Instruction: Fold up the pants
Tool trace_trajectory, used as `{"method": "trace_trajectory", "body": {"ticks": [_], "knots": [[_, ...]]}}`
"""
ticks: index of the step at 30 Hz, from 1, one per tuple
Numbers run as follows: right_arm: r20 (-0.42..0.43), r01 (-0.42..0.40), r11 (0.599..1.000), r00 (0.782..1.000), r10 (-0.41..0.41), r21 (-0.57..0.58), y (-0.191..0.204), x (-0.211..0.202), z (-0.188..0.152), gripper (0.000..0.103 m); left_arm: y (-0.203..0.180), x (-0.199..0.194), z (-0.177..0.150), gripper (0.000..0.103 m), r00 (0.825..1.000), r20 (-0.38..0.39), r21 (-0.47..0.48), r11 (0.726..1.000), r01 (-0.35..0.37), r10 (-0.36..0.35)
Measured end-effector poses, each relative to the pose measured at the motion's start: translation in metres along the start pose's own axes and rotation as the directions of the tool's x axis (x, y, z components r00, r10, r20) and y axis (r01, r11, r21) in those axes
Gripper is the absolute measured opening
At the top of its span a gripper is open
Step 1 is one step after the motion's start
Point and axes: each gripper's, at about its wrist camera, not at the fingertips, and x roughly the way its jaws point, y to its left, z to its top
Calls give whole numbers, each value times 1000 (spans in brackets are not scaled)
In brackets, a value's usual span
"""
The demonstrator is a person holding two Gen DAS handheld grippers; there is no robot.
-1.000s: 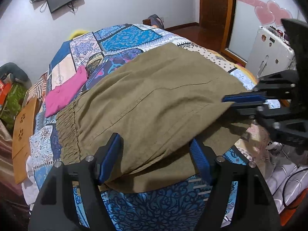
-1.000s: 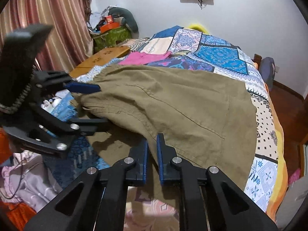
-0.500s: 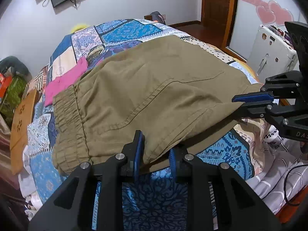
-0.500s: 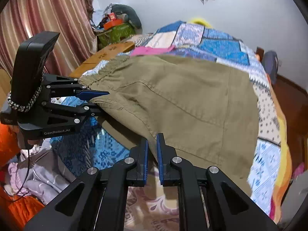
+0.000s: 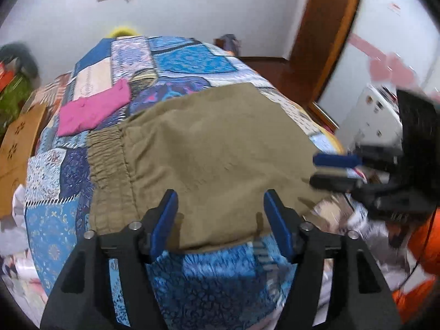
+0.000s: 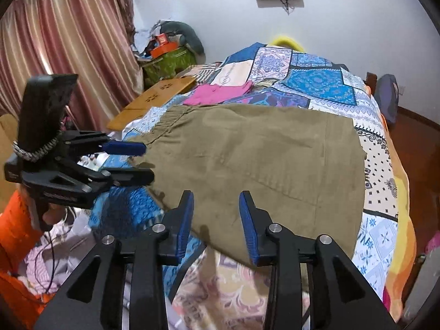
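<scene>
Olive-brown pants (image 5: 209,154) lie folded flat on the patchwork bedspread (image 5: 192,60), with the elastic waistband (image 5: 110,176) at the left in the left wrist view. My left gripper (image 5: 220,214) is open and empty just above the near folded edge. My right gripper (image 6: 216,220) is open and empty above the near edge of the pants (image 6: 261,162). The right gripper also shows at the right of the left wrist view (image 5: 334,170), and the left gripper at the left of the right wrist view (image 6: 132,162).
A folded pink garment (image 5: 90,110) lies on the bed beyond the waistband. A wooden board (image 6: 156,99) sits at the bed's left side by the curtain (image 6: 68,41). Loose clothes (image 6: 55,247) pile up at the near edge. A door (image 5: 324,33) stands at the right.
Both grippers held the near edge of the pants, laid it down and opened. The pants now lie flat on the bed. Both grippers have pulled back a little.
</scene>
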Motion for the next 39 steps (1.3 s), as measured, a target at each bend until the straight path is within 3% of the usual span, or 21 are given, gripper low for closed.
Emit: {"method": "trace_trajectory", "body": {"ticks": [5, 9, 14, 16, 19, 23, 26, 32, 36, 39], "knots": [[-110, 29, 998, 994, -22, 58, -17, 37, -13, 32, 4, 43, -12, 67, 991, -92, 5, 995, -95, 95], [-96, 62, 997, 994, -56, 55, -29, 24, -26, 32, -3, 37, -27, 67, 988, -39, 81, 986, -147, 151], [-109, 129, 983, 987, -115, 129, -58, 4, -42, 33, 18, 18, -29, 65, 985, 0, 15, 985, -170, 170], [-132, 202, 970, 974, -184, 134, -69, -2, -51, 33, 26, 16, -29, 54, 987, 1, -22, 987, -158, 158], [-134, 189, 953, 978, -161, 238, -89, -11, -63, 48, 32, 16, -31, 49, 987, 1, -58, 986, -158, 158], [-150, 277, 927, 958, -245, 252, -95, -17, -76, 48, 29, 19, -33, 49, 983, 5, -52, 981, -185, 185], [-152, 236, 915, 969, -196, 326, -105, -20, -85, 48, 28, 23, -33, 49, 982, -3, -39, 981, -191, 191], [-127, 240, 919, 970, -210, 314, -102, -33, -70, 48, 37, 5, -19, 49, 991, -11, -78, 988, -135, 135], [-64, 245, 923, 969, -237, 297, -99, -45, -49, 51, 56, -10, 2, 59, 968, 55, -116, 964, -238, 246], [-17, 234, 933, 971, -238, 275, -97, -51, -29, 51, 78, -9, 22, 59, 961, 53, -159, 953, -259, 270]]}}
